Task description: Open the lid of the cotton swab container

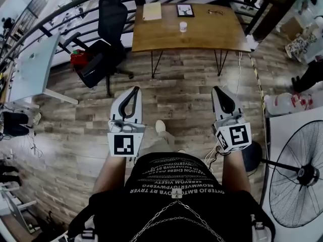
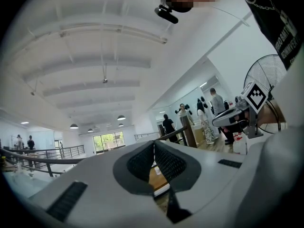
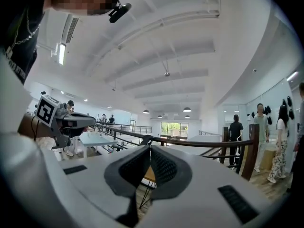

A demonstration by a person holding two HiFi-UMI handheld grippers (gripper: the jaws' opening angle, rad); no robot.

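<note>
Left gripper [image 1: 135, 89], right gripper [image 1: 216, 88]: fingers pressed together, nothing between, both over wood floor [image 1: 184, 97]. Small white container [image 1: 183, 26] on wooden surface [image 1: 207, 37], well apart from both.

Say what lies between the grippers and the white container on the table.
In the head view, only plank floor and bare table lie between the left gripper, the right gripper and the white container.

The white left tongs [image 2: 154, 148], grey ribbed pads [image 2: 168, 163] pressed together with nothing between them, point across a bright, white-ceilinged hall. A sliver of brown wooden bench [image 2: 157, 178] shows below the pads. At right, the right tongs [image 2: 217, 121] and their black-and-white marker cube [image 2: 255, 94] hang before a round wire floor fan [image 2: 268, 75]. Several people [image 2: 205, 120] stand beyond.
</note>
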